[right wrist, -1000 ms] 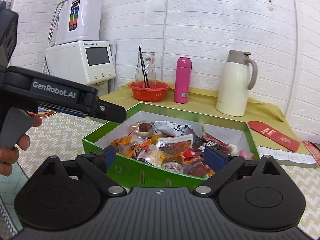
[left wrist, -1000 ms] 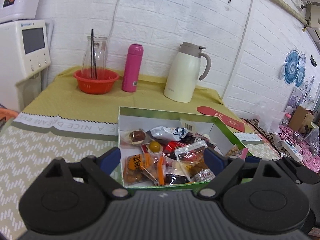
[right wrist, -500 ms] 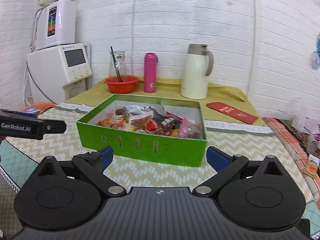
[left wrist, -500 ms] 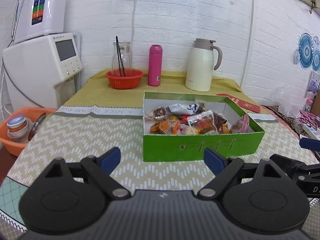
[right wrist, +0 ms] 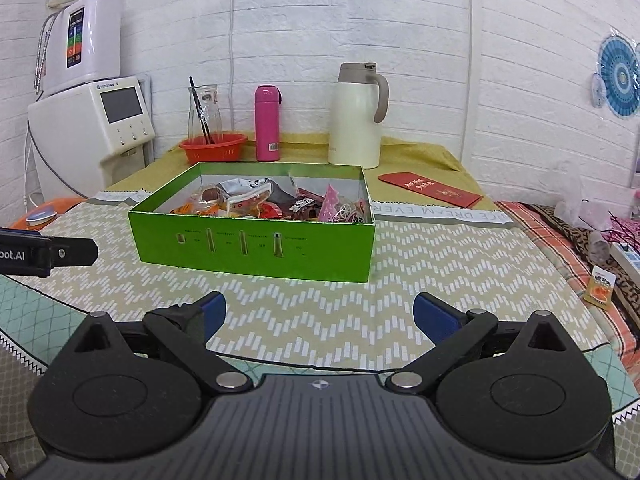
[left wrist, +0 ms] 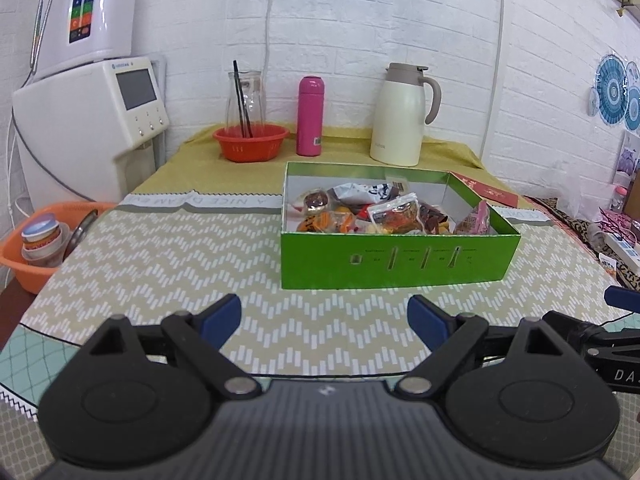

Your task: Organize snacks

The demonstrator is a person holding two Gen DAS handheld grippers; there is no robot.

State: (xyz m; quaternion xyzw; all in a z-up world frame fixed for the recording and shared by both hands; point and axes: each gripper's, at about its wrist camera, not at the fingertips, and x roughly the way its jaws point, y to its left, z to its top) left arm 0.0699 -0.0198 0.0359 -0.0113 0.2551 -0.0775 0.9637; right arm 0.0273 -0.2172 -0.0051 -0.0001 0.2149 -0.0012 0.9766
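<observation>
Now both grippers sit farther back from the green box [left wrist: 396, 260].

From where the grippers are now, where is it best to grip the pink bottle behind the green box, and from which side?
Grip the pink bottle around its straight body, below the cap, probably from the front with level jaws. It stands upright and is slim and round, so open jaws span it. The orange basket and cream jug flank it, and the green snack box lies before it, so reach over.
</observation>
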